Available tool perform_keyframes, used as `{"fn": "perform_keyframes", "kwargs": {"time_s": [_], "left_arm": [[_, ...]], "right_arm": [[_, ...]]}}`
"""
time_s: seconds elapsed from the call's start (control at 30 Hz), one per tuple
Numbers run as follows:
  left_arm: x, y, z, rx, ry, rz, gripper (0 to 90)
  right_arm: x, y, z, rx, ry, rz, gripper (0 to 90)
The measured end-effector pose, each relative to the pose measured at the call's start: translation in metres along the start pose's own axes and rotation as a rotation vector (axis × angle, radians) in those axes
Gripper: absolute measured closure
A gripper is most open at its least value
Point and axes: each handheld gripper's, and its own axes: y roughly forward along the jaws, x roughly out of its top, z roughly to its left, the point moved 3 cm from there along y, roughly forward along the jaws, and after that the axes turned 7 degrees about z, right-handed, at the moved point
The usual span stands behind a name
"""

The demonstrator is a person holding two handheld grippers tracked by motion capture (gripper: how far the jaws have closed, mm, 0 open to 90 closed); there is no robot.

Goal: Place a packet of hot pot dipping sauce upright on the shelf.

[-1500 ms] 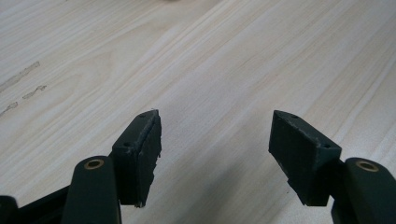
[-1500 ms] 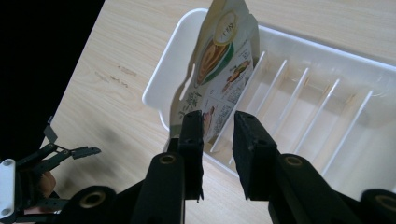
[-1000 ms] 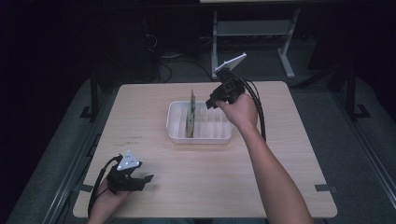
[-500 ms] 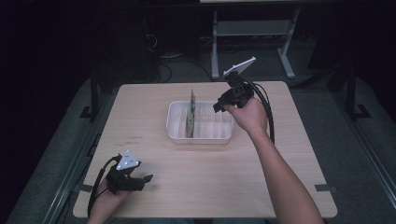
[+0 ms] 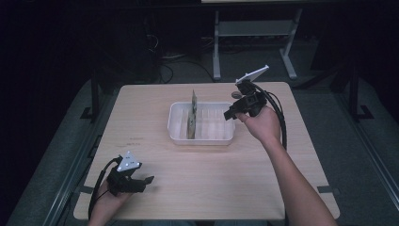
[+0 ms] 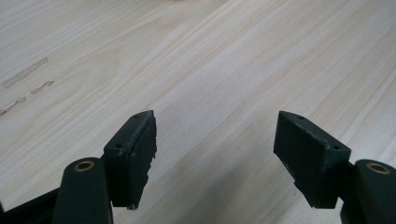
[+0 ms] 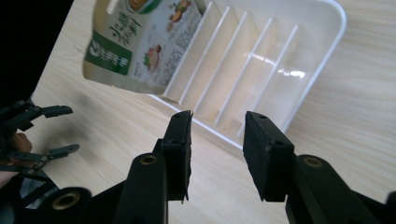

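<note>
Right gripper (image 5: 229,113) beside white rack (image 5: 201,137) holding upright packet (image 5: 192,121), jaws apart, empty. Left gripper (image 5: 149,181) low on table (image 5: 226,179), jaws wide.

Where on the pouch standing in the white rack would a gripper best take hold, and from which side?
Probably the pouch's top edge, from above. It stands upright on edge in a slot of the white rack, so its upper part rises clear of the rim while dividers flank the lower part. Jaws would close across its flat faces. The right gripper is nearest, open.
</note>
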Motion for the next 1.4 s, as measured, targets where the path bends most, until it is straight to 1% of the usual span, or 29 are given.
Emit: {"fn": "perform_keyframes", "kwargs": {"time_s": [0.13,0.17,0.37,0.6,0.67,1.0,1.03,1.4], "left_arm": [[0.000,0.000,0.000,0.001,-0.001,0.000,29.3],[0.000,0.000,0.000,0.001,-0.001,0.000,29.3],[0.000,0.000,0.000,0.002,-0.004,0.000,29.2],[-0.001,0.000,0.001,0.005,-0.004,-0.001,29.2],[-0.001,0.000,0.001,0.004,-0.005,-0.003,29.2],[-0.001,-0.001,0.001,0.008,-0.004,-0.003,29.2],[-0.001,0.000,0.001,0.008,-0.004,-0.003,29.1],[0.000,0.000,0.001,0.010,-0.005,-0.002,29.2]], "right_arm": [[-0.007,0.001,-0.007,0.002,0.000,-0.003,60.7],[-0.011,0.001,-0.010,0.003,0.007,0.000,60.8],[-0.020,0.003,-0.018,0.008,0.008,-0.005,60.3],[-0.028,0.006,-0.023,0.005,0.010,-0.001,60.2],[-0.031,0.007,-0.024,0.012,0.012,-0.003,60.1],[-0.045,0.009,-0.032,0.015,0.013,-0.003,59.7],[-0.048,0.010,-0.034,0.021,0.016,-0.004,59.7],[-0.065,0.015,-0.043,0.036,0.023,-0.009,59.8]]}}
